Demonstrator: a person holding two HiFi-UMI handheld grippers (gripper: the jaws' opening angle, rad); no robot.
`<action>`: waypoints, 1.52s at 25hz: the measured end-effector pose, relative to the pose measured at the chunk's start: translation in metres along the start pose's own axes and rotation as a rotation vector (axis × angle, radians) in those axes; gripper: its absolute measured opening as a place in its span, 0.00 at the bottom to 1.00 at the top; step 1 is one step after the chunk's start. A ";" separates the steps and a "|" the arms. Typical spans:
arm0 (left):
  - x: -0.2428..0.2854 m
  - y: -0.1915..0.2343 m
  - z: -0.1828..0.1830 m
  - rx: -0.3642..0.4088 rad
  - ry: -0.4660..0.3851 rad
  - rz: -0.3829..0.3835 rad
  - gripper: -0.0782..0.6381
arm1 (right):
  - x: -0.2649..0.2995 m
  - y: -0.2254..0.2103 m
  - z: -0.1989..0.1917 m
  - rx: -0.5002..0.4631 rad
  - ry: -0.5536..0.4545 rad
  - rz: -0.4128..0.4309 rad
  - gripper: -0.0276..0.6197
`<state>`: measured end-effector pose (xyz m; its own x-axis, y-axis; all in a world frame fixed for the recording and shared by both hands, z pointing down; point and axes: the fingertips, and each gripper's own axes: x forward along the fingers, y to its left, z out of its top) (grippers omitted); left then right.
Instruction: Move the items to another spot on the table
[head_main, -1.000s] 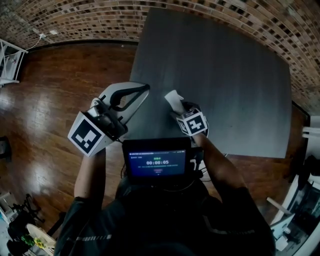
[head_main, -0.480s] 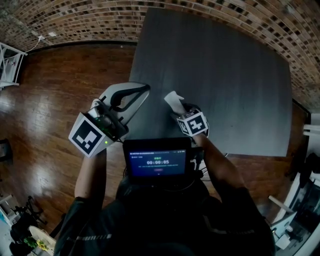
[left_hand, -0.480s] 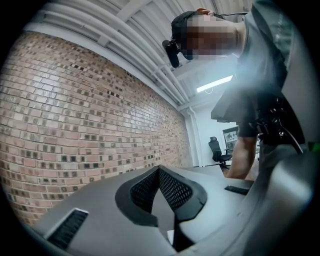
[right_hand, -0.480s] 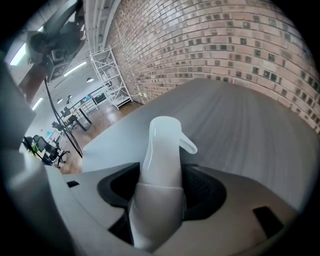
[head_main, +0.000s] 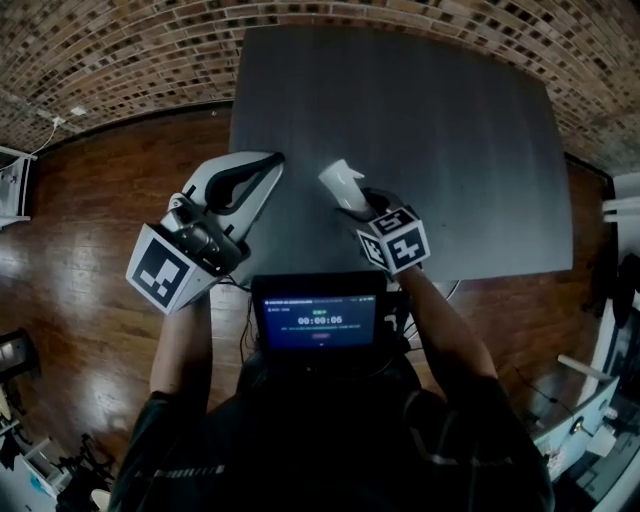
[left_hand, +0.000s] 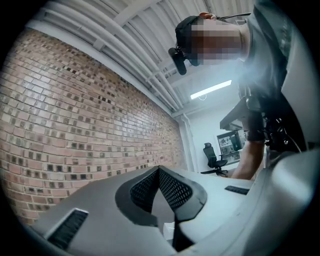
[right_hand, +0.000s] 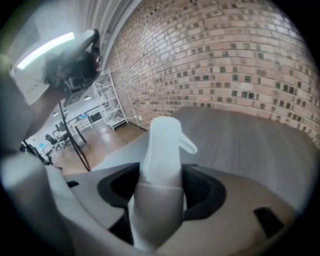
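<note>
A white spray bottle (head_main: 340, 185) is held above the near left part of the dark table (head_main: 450, 150), with my right gripper (head_main: 356, 203) shut on it. In the right gripper view the black pads clamp the bottle (right_hand: 162, 145) on both sides below its nozzle, and my right gripper (right_hand: 161, 187) points across the tabletop toward the brick wall. My left gripper (head_main: 272, 160) hovers over the table's left edge, shut with nothing in it. Seen from its own camera, my left gripper (left_hand: 159, 172) has its tips touching and aims up at the ceiling and brick wall.
A small screen (head_main: 318, 320) hangs at the person's chest, just below the table's near edge. Wooden floor (head_main: 100, 230) lies to the left, and a brick wall (head_main: 130, 50) runs behind the table. A white rack (head_main: 12, 165) stands far left and white equipment (head_main: 620, 210) far right.
The head view has swung, so the table now sits further left in the picture. Both grippers lie slightly further in over the table. The right gripper still holds the bottle.
</note>
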<state>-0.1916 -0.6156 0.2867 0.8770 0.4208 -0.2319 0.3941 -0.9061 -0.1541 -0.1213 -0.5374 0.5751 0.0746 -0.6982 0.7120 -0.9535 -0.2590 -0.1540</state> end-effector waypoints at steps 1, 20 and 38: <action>0.012 -0.008 0.006 -0.004 -0.003 -0.016 0.10 | -0.019 -0.006 0.006 0.008 -0.028 -0.011 0.46; 0.204 -0.255 0.061 -0.026 -0.120 -0.452 0.10 | -0.351 -0.115 -0.099 0.249 -0.399 -0.368 0.46; 0.320 -0.469 0.071 -0.060 -0.162 -0.732 0.10 | -0.553 -0.169 -0.274 0.399 -0.490 -0.644 0.46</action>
<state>-0.1153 -0.0527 0.2170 0.3354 0.9138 -0.2291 0.8795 -0.3909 -0.2716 -0.0820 0.0754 0.3952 0.7625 -0.5202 0.3848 -0.5187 -0.8469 -0.1171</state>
